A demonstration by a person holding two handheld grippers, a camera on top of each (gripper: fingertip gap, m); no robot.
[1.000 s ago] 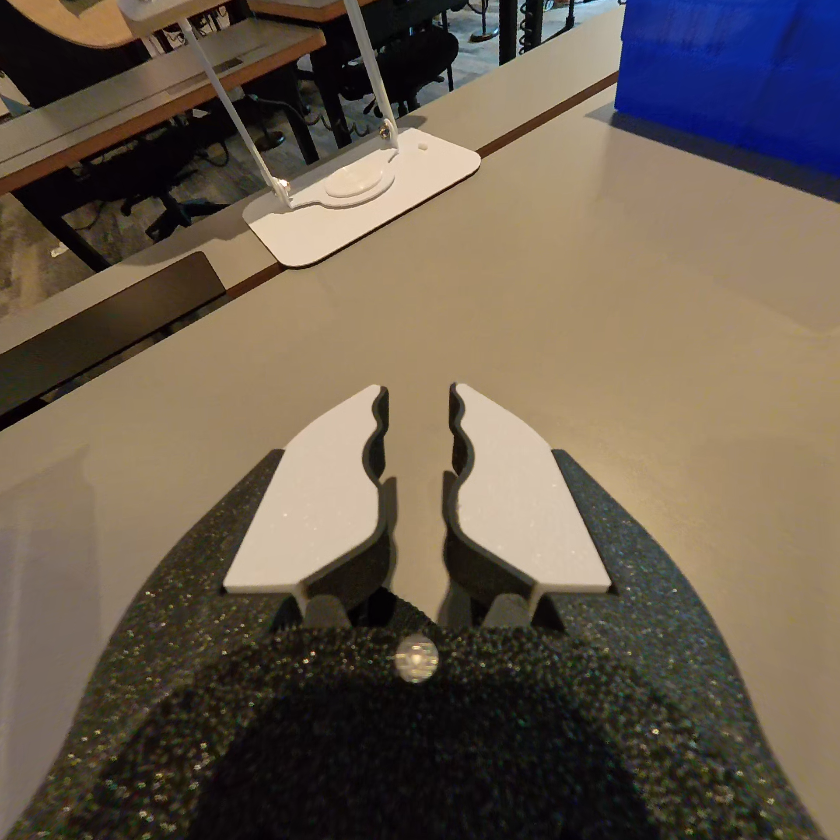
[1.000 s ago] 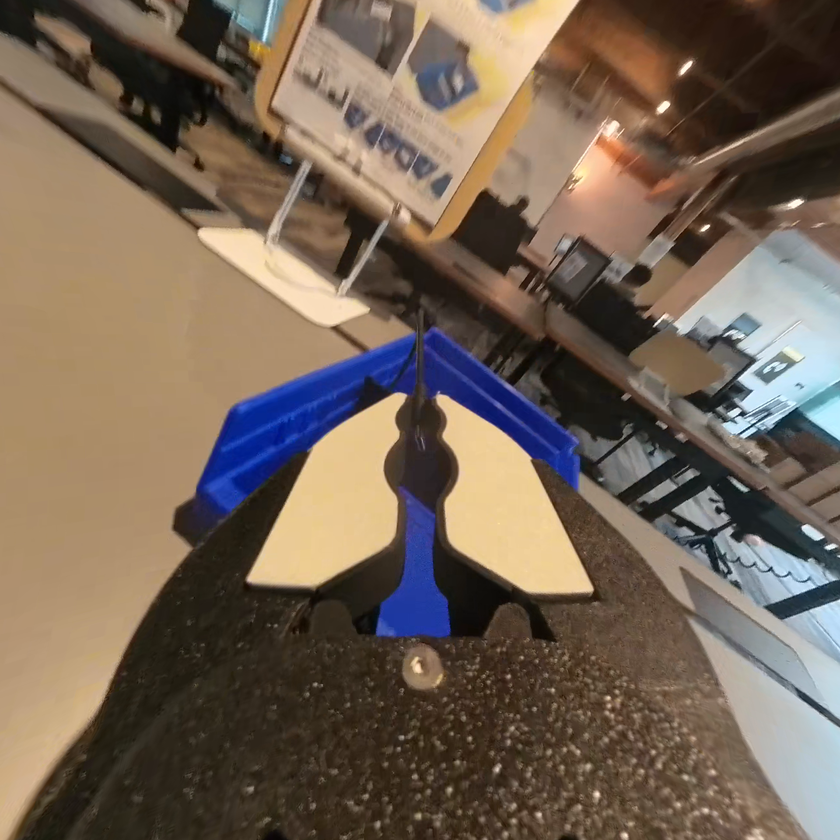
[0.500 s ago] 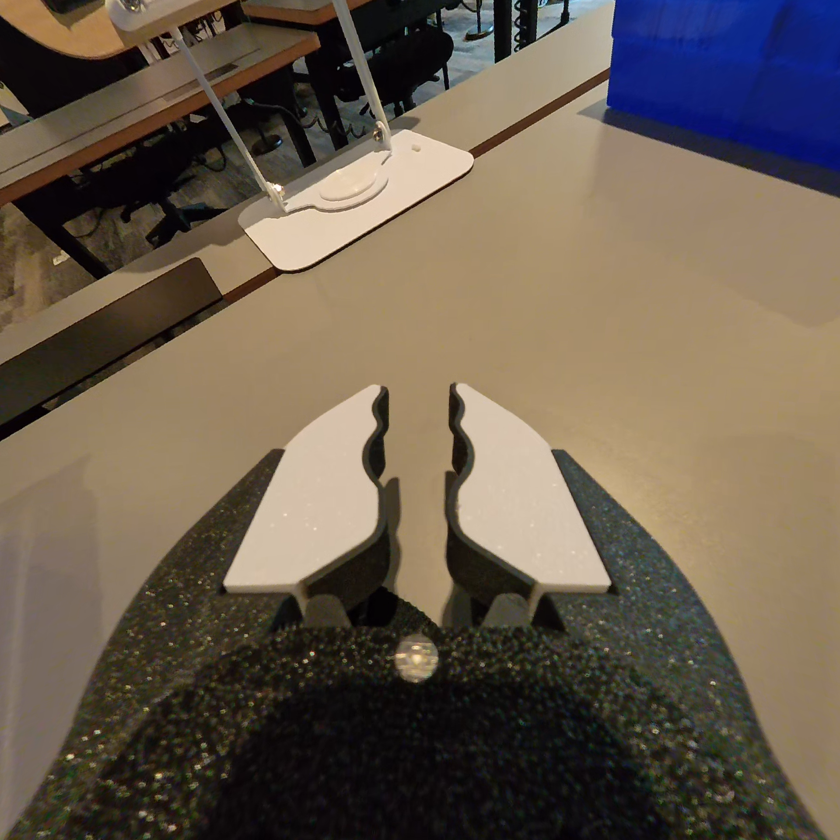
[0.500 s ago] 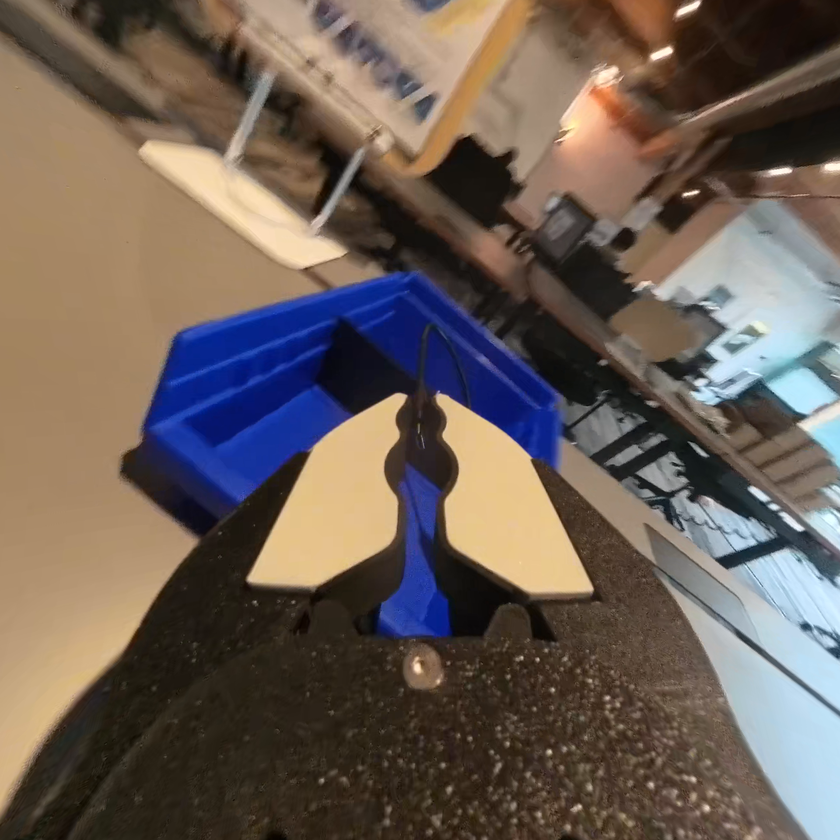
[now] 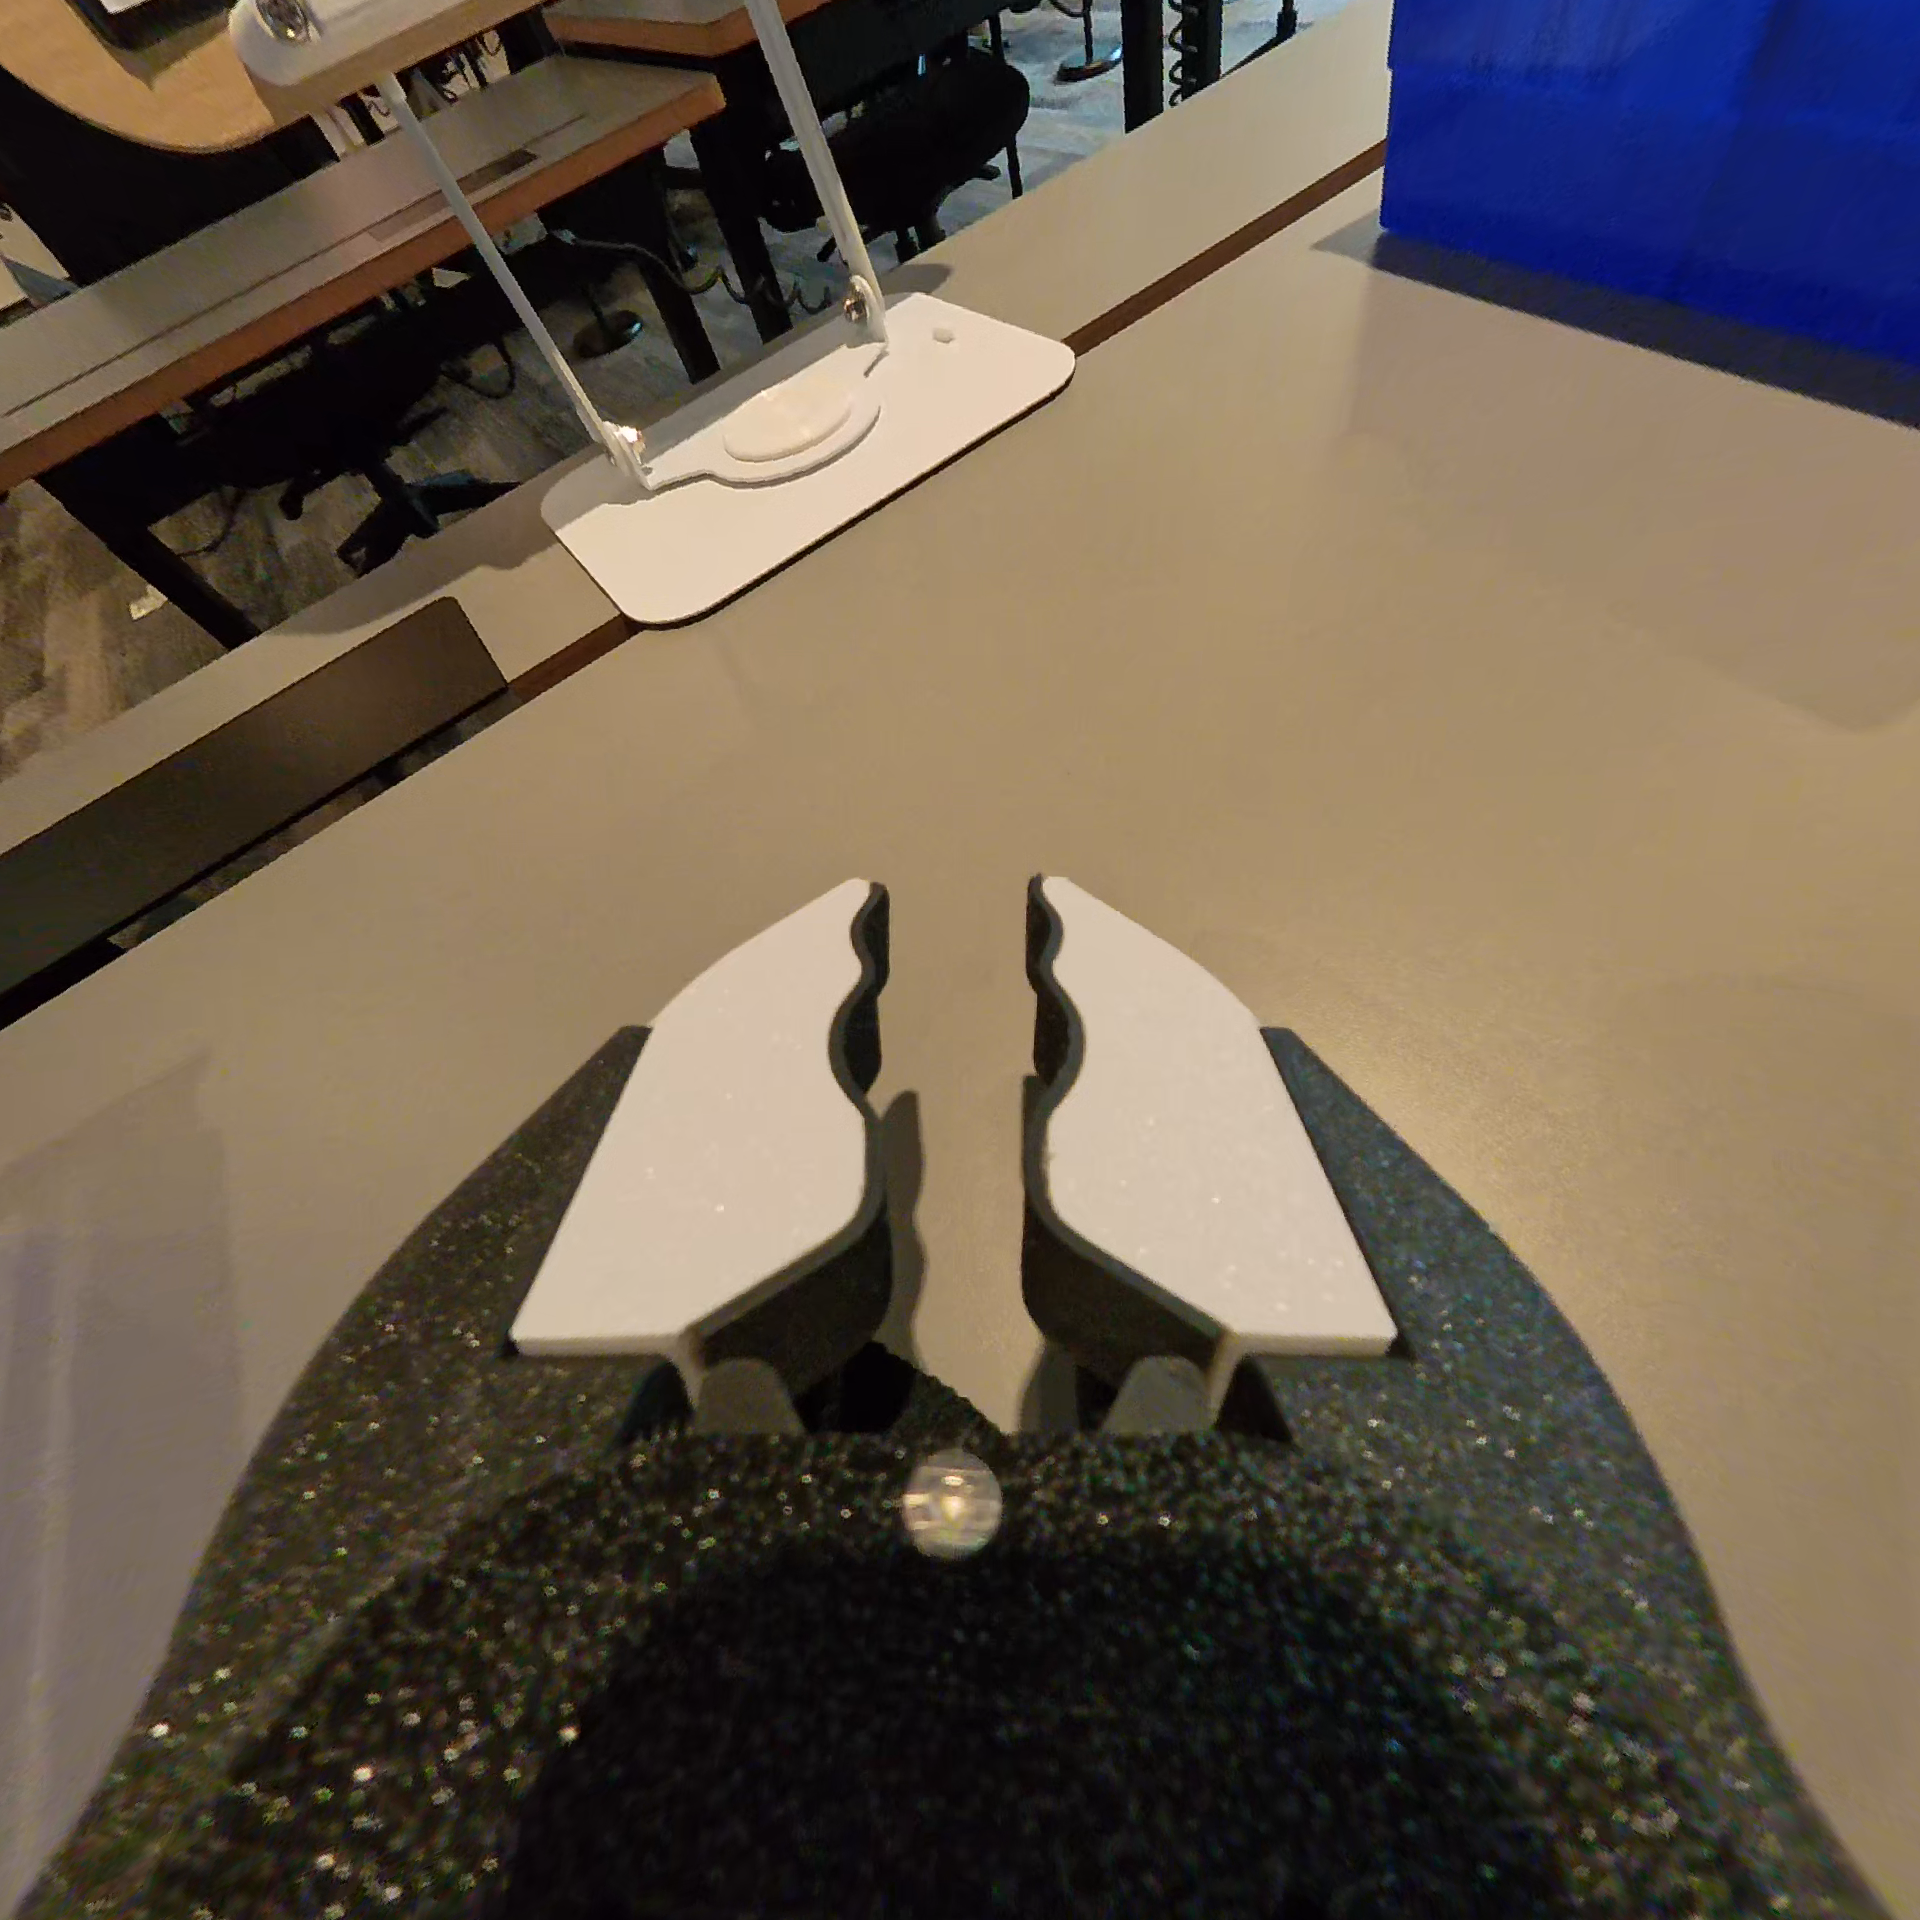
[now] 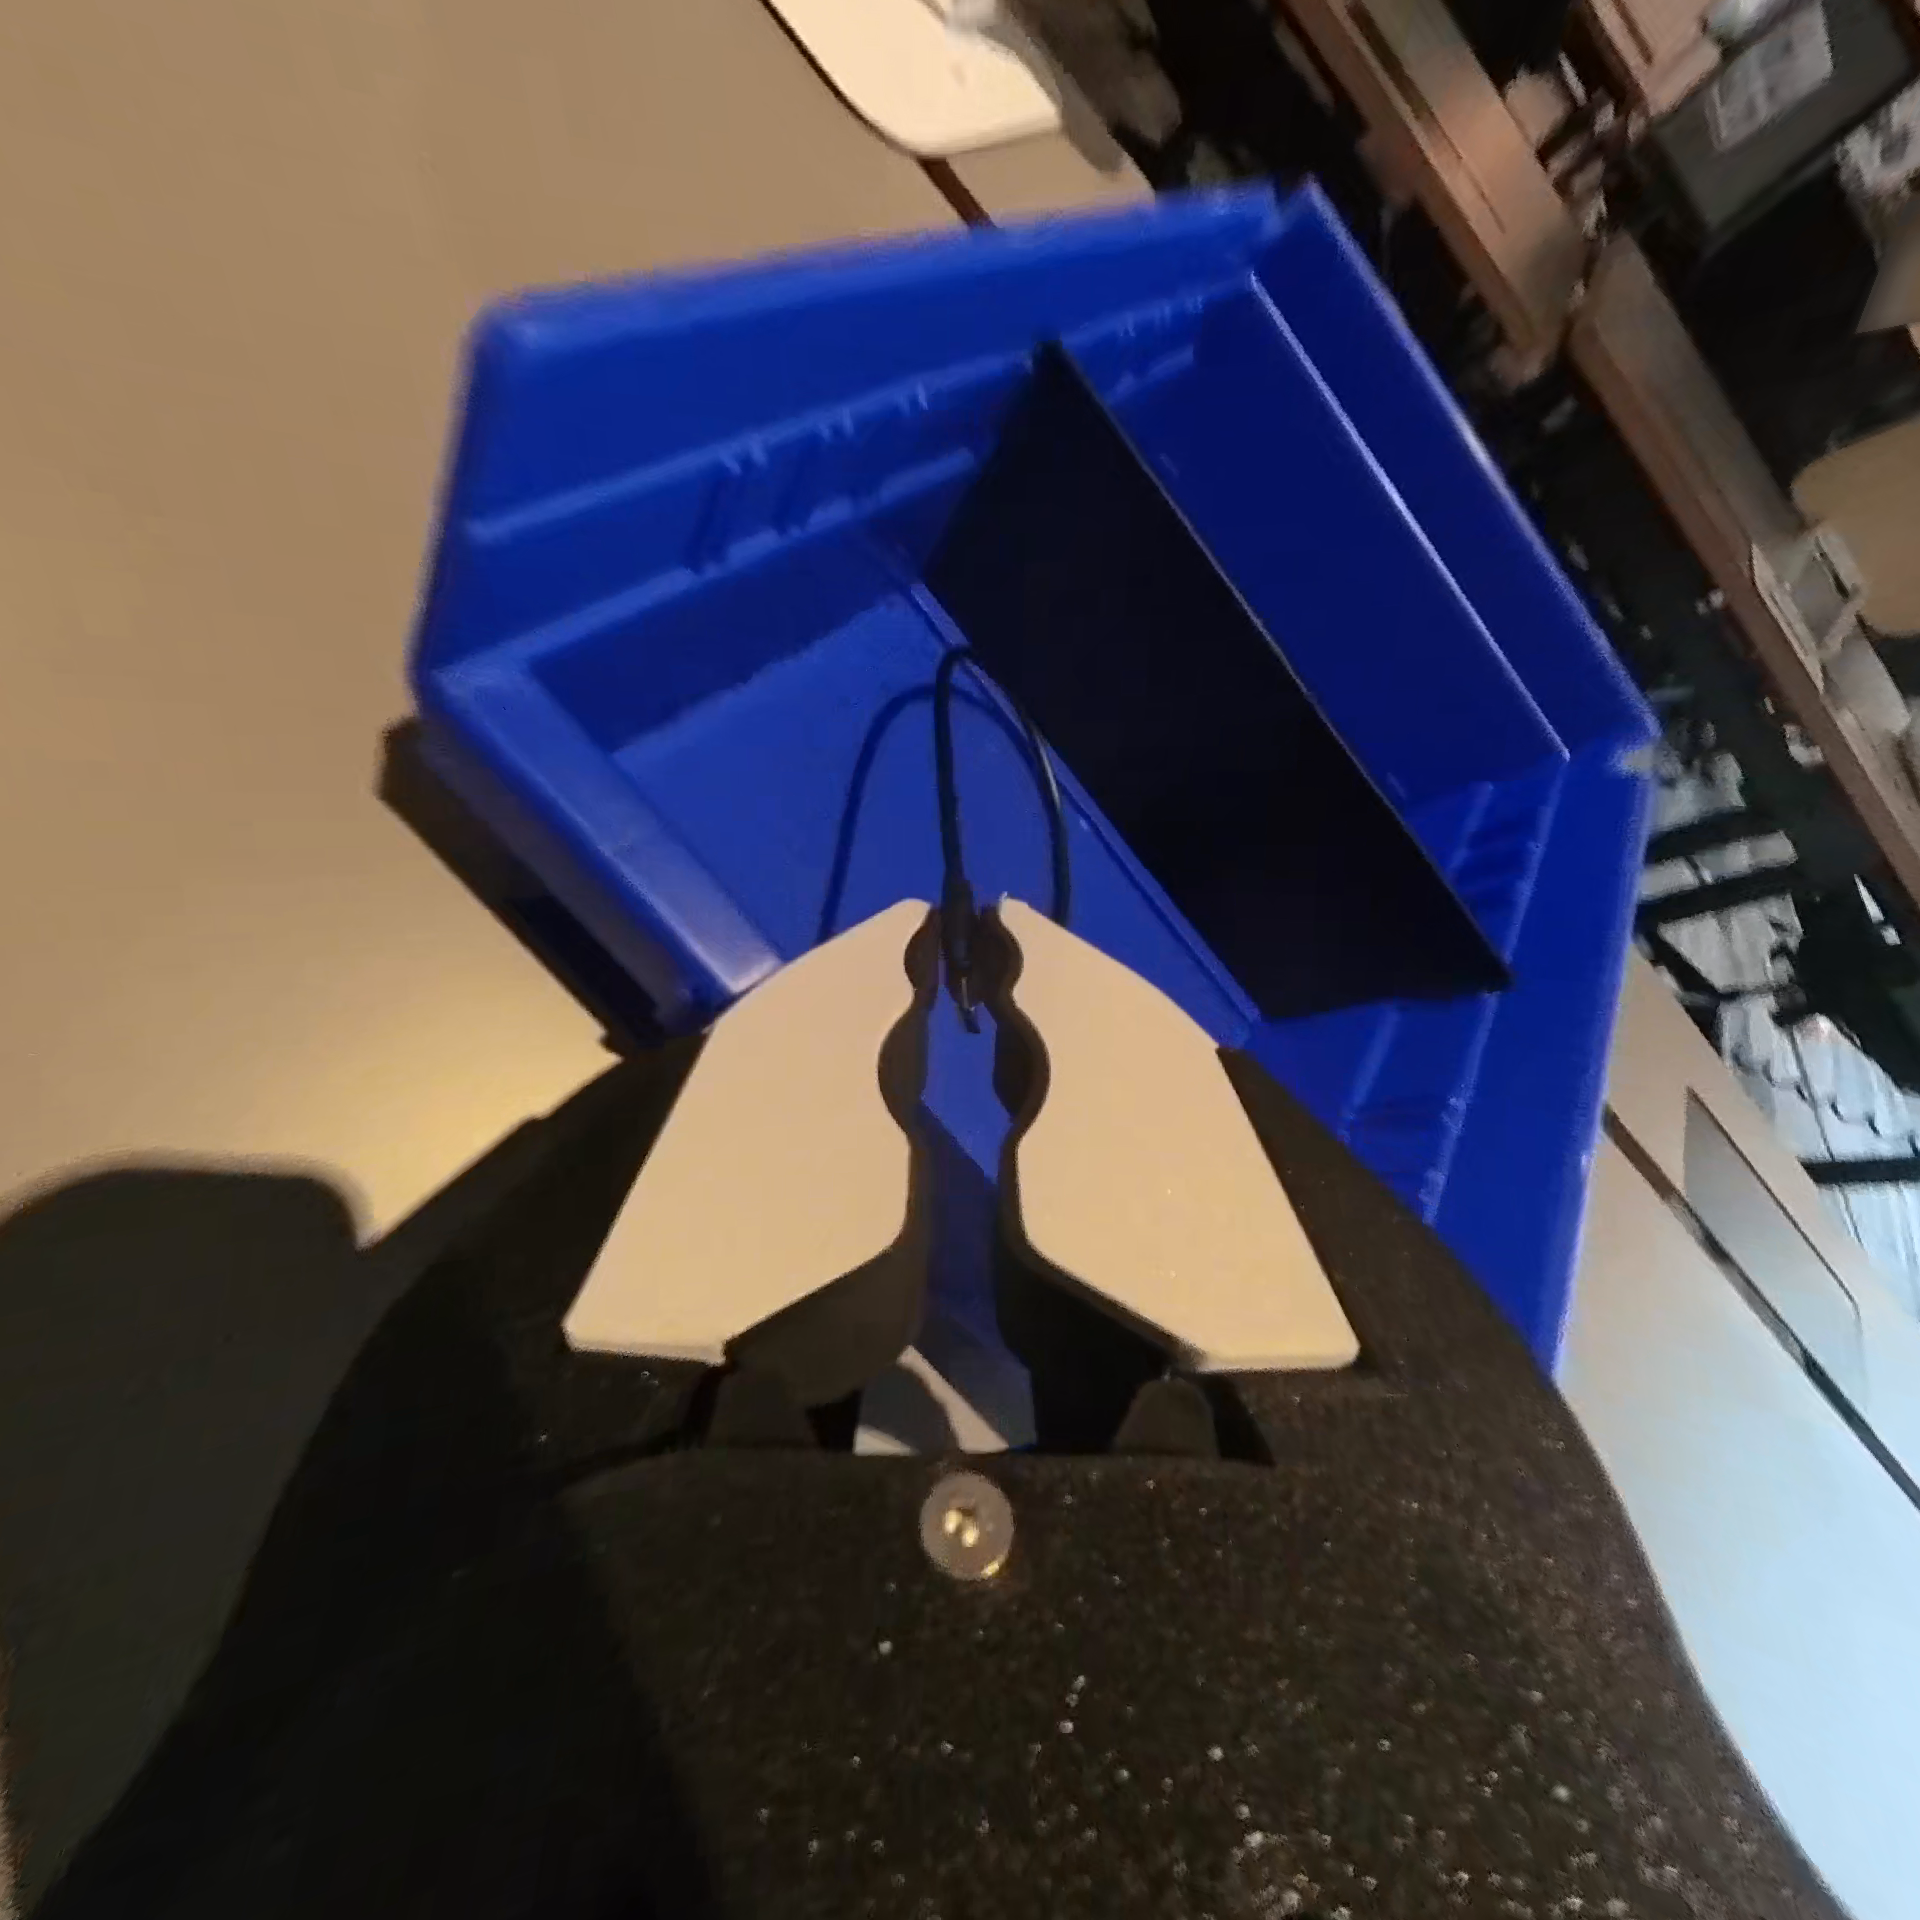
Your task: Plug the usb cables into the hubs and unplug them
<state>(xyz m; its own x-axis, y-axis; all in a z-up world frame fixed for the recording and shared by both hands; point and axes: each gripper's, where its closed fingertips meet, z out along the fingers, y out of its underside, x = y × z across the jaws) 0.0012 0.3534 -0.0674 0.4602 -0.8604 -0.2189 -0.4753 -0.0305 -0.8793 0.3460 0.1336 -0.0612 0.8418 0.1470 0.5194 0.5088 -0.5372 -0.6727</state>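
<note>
Right wrist view: the right gripper (image 6: 961, 914) hangs tilted above a blue bin (image 6: 1039, 312), its fingers (image 6: 790, 1132) pinched on the black plug of a thin usb cable (image 6: 951, 790), whose wire loops down into the bin's near compartment. A dark divider (image 6: 1195, 686) splits the bin, and the far compartment shows only blue floor. The picture is a little blurred. Over in the left wrist view, the left gripper (image 5: 958, 904) sits low over the bare grey counter (image 5: 1351, 727), fingers (image 5: 748, 1122) a narrow gap apart and holding nothing. A white stand base (image 5: 831, 457) rests at the counter's far edge, with the bin's corner top right.
</note>
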